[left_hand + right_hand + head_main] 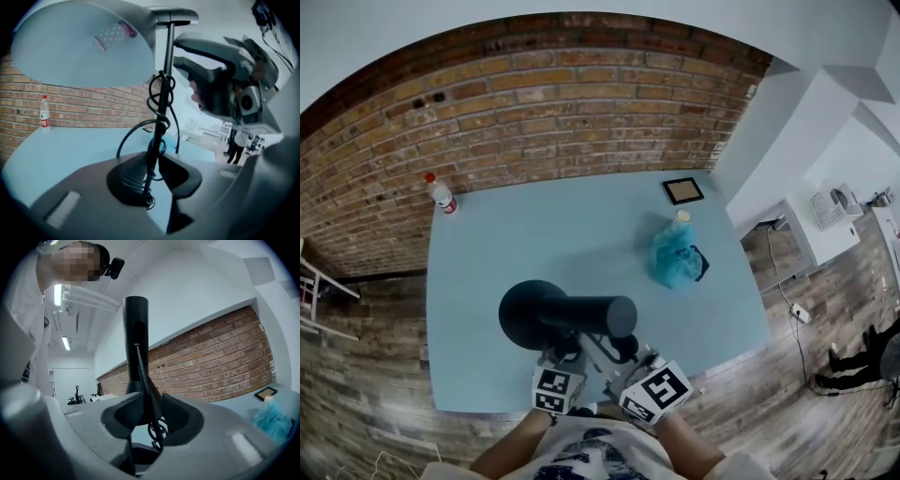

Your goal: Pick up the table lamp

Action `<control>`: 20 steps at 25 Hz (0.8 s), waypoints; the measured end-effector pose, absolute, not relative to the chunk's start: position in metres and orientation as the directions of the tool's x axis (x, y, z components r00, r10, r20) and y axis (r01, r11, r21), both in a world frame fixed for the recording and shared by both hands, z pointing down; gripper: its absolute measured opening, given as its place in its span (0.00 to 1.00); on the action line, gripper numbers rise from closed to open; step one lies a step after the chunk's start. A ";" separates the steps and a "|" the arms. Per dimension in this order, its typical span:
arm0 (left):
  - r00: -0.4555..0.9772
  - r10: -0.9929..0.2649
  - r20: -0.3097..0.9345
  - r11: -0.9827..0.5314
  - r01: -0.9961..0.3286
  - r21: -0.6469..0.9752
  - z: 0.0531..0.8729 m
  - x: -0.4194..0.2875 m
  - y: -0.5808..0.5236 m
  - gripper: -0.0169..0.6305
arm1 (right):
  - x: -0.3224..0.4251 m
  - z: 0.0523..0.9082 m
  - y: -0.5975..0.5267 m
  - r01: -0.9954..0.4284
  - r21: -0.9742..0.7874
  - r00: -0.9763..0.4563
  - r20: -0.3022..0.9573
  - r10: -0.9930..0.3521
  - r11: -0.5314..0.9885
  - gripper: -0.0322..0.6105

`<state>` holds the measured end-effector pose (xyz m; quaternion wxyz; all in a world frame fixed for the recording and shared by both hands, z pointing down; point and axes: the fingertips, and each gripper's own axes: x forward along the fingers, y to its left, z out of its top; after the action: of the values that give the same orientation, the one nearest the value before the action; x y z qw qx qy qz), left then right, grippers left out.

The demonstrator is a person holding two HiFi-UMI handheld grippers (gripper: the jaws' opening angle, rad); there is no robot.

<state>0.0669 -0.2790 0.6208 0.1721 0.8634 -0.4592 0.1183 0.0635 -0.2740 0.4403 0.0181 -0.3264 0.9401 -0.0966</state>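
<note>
Gripping the thin black stem [165,93] of the black metal table lamp [572,317], the left gripper [152,180] has its jaws drawn narrow, the ribbed pads pressed on the stem and on the black cord [157,124] wound around it. The lamp's wide round dish [79,47] spreads above that gripper, its pale underside bearing a small dotted sticker. The right gripper [150,416], just beside the left one, has its jaws wide, with stem and cord between the pads but not squeezed, and the lamp's black cylindrical part [136,333] rises above them. In the head view the lamp is over the near edge of the pale blue rectangular table [534,234], left of that edge's middle; whether any part of it rests on the table I cannot tell. At the far left corner stands a clear plastic bottle with a red cap [442,195]. Near the far right corner lies a small dark-framed picture [683,190], with a crumpled teal plastic bag [675,255] a little nearer along the right edge. A red brick wall [534,103] runs behind the far edge.
</note>
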 end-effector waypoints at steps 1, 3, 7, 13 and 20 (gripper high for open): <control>0.551 -0.752 0.363 -0.519 -0.833 0.189 0.621 0.067 -0.279 0.13 | 0.060 0.437 -0.275 -0.604 -0.186 -0.791 0.023 -0.611 0.775 0.23; 0.554 -0.749 0.362 -0.524 -0.831 0.187 0.624 0.066 -0.278 0.13 | 0.053 0.431 -0.277 -0.589 -0.177 -0.802 0.009 -0.597 0.789 0.23; 0.567 -0.741 0.359 -0.538 -0.822 0.186 0.621 0.068 -0.280 0.14 | 0.043 0.426 -0.280 -0.564 -0.163 -0.821 0.001 -0.571 0.810 0.23; 0.582 -0.730 0.357 -0.556 -0.810 0.184 0.619 0.070 -0.280 0.14 | 0.039 0.419 -0.282 -0.548 -0.155 -0.830 -0.021 -0.557 0.822 0.22; 0.583 -0.730 0.357 -0.560 -0.809 0.175 0.623 0.070 -0.281 0.14 | 0.038 0.417 -0.281 -0.553 -0.120 -0.829 -0.023 -0.559 0.824 0.17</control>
<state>0.0702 -0.2808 0.6233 0.1618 0.8748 -0.4400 0.1226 0.0384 -0.2813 0.4168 0.0283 -0.2913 0.9547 -0.0540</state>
